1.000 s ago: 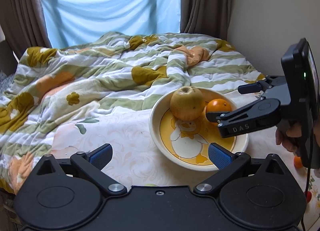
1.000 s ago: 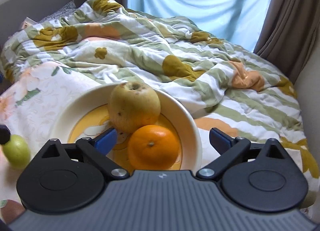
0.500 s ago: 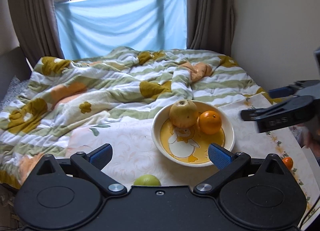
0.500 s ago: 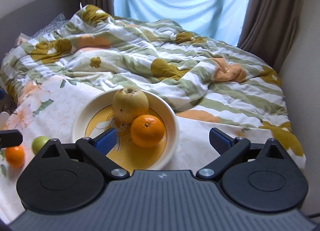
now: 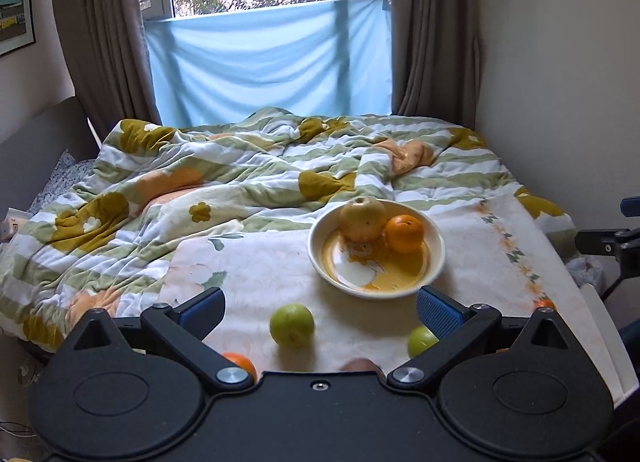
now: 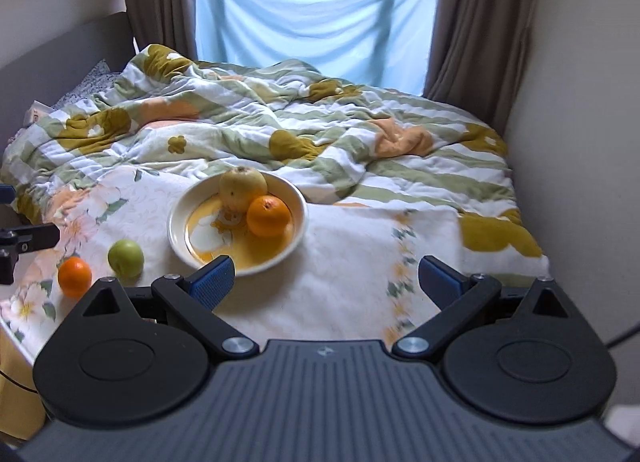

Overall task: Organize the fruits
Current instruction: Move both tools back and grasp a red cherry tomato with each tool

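Both empty with fingers wide apart – left gripper [image 5: 320, 310] nearer, green apple [image 5: 291, 325] lying loose on the cloth between its tips toward 6 o'clock of the bowl [image 5: 436, 262], round with no long axis; right gripper [image 6: 326, 276] beyond, apple at its 9 o'clock.

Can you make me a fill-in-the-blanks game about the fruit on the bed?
1. The bowl holds ____ fruits.
2. Beside the orange in the bowl sits a yellow ____.
3. The round fruit nearest the bowl on the cloth is coloured ____.
4. Both the left tool and the right tool are ____.

Missing words: two; pear; green; open
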`<action>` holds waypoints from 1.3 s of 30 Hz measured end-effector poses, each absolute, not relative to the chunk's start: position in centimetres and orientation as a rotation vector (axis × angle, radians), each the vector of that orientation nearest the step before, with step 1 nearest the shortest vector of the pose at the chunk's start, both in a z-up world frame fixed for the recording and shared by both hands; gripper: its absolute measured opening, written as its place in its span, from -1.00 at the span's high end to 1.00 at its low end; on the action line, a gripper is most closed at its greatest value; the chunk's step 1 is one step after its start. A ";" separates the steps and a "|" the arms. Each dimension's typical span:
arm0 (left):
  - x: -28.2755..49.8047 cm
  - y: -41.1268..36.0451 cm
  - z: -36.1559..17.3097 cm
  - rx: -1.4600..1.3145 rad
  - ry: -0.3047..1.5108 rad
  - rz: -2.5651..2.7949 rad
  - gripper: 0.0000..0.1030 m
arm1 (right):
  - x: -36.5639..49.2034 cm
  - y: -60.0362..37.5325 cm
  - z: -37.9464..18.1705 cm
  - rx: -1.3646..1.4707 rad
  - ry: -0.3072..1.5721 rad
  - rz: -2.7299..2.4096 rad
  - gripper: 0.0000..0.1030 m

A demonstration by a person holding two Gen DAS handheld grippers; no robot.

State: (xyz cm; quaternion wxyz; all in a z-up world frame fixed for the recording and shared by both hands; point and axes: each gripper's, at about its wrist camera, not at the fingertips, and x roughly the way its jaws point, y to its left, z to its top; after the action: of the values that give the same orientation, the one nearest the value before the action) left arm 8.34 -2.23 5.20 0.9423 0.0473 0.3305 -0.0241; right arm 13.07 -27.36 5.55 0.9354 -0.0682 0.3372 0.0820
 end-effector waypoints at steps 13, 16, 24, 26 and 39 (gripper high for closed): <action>4.6 -7.3 -0.5 0.164 0.792 -0.181 -1.00 | 6.3 -30.9 0.8 -0.149 0.773 0.103 -1.00; 5.1 -8.7 -2.1 0.190 0.820 -0.227 -1.00 | 5.4 -31.6 -0.7 -0.133 0.799 0.093 -1.00; 7.3 -12.0 -6.6 0.217 0.893 -0.334 -0.94 | 4.5 -32.5 -5.6 -0.105 0.858 0.102 -1.00; 8.0 -12.5 -7.6 0.211 0.915 -0.355 -0.81 | 4.5 -32.6 -6.6 -0.101 0.870 0.104 -1.00; 11.1 -15.4 -10.9 0.223 0.945 -0.384 -0.55 | 5.7 -31.6 -10.4 -0.074 0.914 0.083 -1.00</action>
State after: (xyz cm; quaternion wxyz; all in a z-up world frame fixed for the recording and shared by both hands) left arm 11.07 -15.37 -10.90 0.8669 0.1064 0.4512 -0.1832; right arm 5.65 -31.60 -10.41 0.8959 -0.0359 0.4411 0.0400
